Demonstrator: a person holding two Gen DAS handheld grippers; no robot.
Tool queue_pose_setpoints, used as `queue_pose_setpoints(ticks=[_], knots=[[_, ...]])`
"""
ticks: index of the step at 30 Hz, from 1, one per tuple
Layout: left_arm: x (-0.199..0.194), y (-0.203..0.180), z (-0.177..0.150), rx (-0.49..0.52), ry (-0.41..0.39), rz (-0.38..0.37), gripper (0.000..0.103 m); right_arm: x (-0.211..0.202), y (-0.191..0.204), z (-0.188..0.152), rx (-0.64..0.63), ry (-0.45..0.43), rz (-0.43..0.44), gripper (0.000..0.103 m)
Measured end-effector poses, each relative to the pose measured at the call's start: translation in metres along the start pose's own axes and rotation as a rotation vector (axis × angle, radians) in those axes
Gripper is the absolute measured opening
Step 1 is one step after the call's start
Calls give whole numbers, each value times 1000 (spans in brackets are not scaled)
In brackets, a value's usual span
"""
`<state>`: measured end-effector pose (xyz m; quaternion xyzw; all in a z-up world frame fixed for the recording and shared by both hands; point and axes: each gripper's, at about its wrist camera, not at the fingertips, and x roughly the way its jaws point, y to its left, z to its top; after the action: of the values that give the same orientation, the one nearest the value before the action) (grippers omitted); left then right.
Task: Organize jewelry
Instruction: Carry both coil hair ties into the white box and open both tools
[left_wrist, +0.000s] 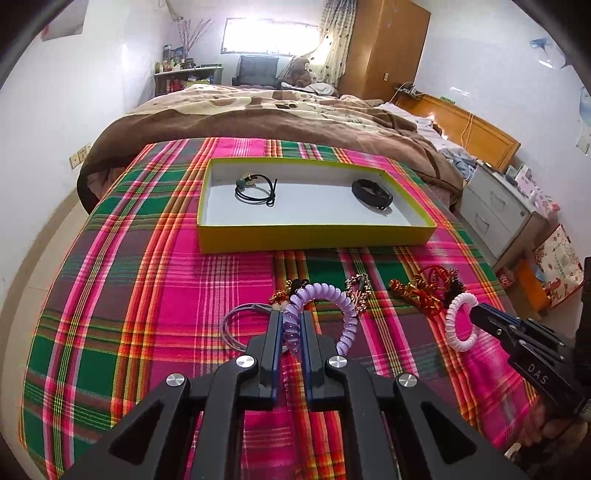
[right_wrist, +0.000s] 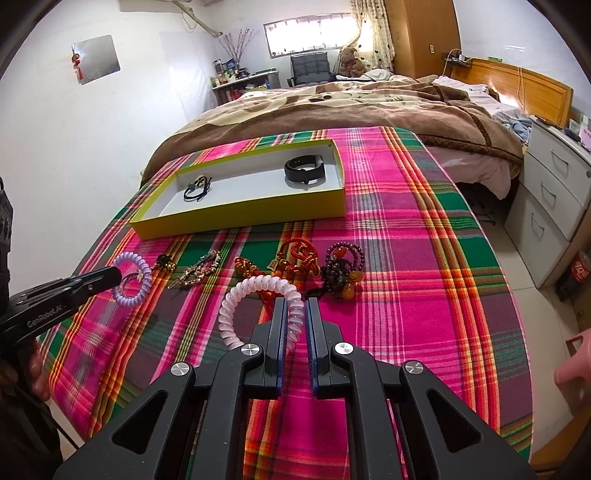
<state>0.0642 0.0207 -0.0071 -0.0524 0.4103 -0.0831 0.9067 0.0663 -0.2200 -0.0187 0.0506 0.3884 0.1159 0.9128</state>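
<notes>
Grippers marked "DAS", "GenRobot.AI": left gripper (left_wrist: 290, 317) pinches purple coil (left_wrist: 345, 317), right gripper (right_wrist: 295, 306) pink coil (right_wrist: 258, 291)

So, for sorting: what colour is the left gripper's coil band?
Lilac coil band, best in left wrist view.

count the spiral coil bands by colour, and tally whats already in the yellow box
purple coil band, in the left gripper: 1
pink coil band, in the right gripper: 1
black cord bracelet in the yellow box: 1
black strap band in the box: 1
total: 4
</notes>
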Motion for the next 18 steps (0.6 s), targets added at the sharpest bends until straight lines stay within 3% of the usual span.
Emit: queue_pose_setpoints(ticks=[8, 18], knots=[[-11, 10, 13, -22, -27, 0, 9, -5, 4, 12, -10, -22, 1, 10], [-3, 23, 51, -44, -54, 9, 9, 11, 11, 55, -36, -42, -6, 10]])
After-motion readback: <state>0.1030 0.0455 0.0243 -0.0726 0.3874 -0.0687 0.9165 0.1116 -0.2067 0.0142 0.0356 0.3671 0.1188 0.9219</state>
